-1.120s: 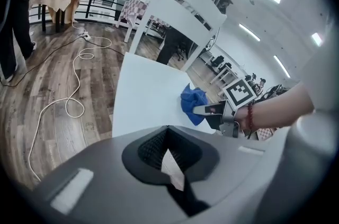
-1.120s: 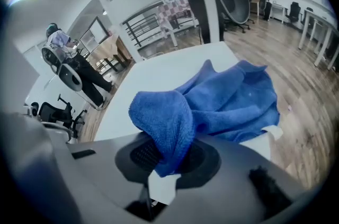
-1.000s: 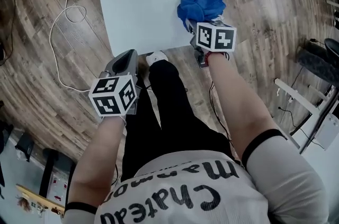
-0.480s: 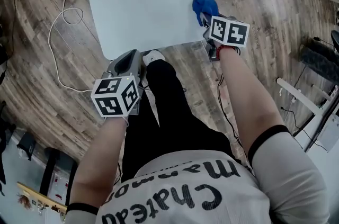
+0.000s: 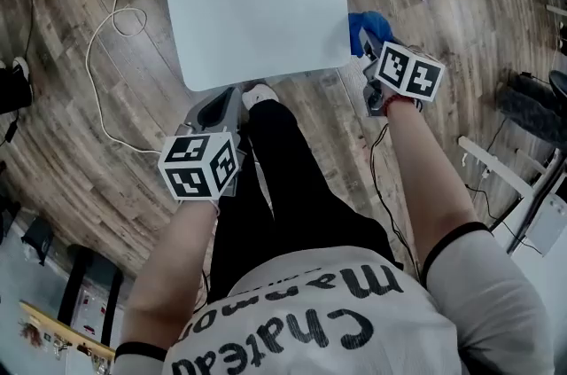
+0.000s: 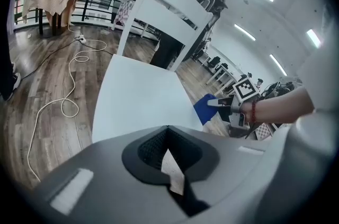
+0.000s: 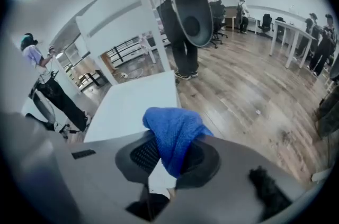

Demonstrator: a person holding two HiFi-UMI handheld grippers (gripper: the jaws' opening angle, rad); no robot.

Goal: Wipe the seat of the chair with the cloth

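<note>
Cloth (image 5: pixel 364 27), blue and bunched, is pinched in the jaws of the right gripper (image 5: pixel 374 54) and hangs just off the right edge of the white chair seat (image 5: pixel 257 1), near its front corner and above the wooden floor (image 5: pixel 80 143). The left gripper (image 5: pixel 219 100) hovers at the seat's front edge with its jaws pressed together on nothing, just beside the person's leg in black trousers (image 5: pixel 275 178). A white cable (image 5: pixel 96 41) loops across the floor to the left of the chair, and the chair's white backrest (image 6: pixel 175 3) rises at the far side of the seat.
</note>
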